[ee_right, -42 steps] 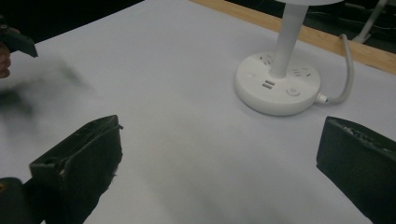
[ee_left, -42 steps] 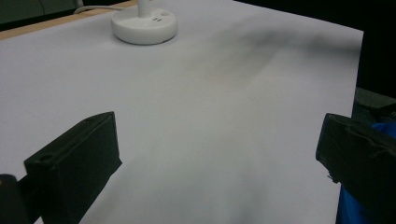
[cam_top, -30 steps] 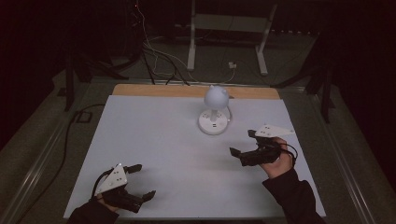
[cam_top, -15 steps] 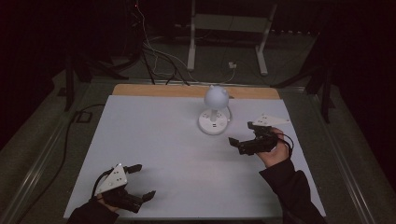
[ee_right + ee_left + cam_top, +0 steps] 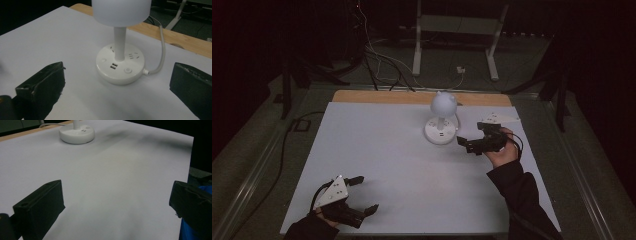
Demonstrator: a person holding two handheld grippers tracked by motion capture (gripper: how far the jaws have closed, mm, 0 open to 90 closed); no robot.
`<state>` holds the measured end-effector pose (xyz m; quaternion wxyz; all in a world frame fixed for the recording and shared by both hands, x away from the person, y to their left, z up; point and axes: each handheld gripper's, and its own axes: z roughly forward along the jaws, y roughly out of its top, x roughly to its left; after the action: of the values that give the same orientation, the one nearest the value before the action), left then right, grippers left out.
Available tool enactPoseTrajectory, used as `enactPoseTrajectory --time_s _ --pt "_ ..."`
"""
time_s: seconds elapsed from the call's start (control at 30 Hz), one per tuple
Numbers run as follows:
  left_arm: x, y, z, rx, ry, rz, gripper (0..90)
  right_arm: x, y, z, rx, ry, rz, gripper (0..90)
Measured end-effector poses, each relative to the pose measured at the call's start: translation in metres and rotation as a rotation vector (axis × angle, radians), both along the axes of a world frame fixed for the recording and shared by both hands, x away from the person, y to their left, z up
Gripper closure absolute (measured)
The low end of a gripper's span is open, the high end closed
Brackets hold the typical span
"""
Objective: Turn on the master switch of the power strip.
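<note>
A white desk lamp (image 5: 442, 105) stands on a round base (image 5: 440, 131) with sockets, near the back middle of the white table top. In the right gripper view its base (image 5: 120, 65) lies straight ahead between the jaws, with USB ports and a button facing me, and its shade (image 5: 121, 11) fills the top. My right gripper (image 5: 469, 143) is open, just right of the base and pointing at it, nothing held. My left gripper (image 5: 364, 196) rests open near the front left corner. In its view the lamp base (image 5: 77, 135) is far off.
The lamp's white cable (image 5: 162, 51) curves off the base's right side toward the wooden back edge (image 5: 412, 97). The white sheet (image 5: 387, 155) covers the table. Cables and a white stand (image 5: 454, 30) lie on the floor behind.
My right gripper has moved left and a little forward, closing in on the lamp base. The left gripper has stayed where it was.
</note>
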<state>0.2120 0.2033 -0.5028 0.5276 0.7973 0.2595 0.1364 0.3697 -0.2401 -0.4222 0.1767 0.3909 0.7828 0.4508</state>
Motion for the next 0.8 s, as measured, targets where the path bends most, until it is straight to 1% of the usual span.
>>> enactPoseTrajectory --time_s 0.17,0.33,0.53,0.7,0.73,0.8 --pt "0.000 0.000 0.000 0.000 0.001 0.001 0.2 0.010 0.001 -0.001 -0.002 -0.002 -0.015 0.0" --pt "0.000 0.000 0.000 -0.001 0.000 0.001 0.2 0.020 0.002 -0.004 0.009 -0.004 -0.030 0.0" --pt "0.000 0.000 0.000 -0.002 0.001 0.002 0.2 0.034 0.003 -0.011 0.017 -0.012 -0.056 0.0" --pt "0.000 0.000 0.000 -0.003 0.001 0.003 0.2 0.044 0.006 -0.020 -0.009 -0.023 -0.070 0.0" --pt "0.000 0.001 0.000 -0.004 0.001 0.002 0.2 0.046 0.007 -0.022 -0.002 -0.009 -0.063 0.0" --pt "0.000 0.000 0.000 -0.004 0.001 0.002 0.2 0.051 0.010 -0.027 -0.015 -0.002 -0.056 0.0"
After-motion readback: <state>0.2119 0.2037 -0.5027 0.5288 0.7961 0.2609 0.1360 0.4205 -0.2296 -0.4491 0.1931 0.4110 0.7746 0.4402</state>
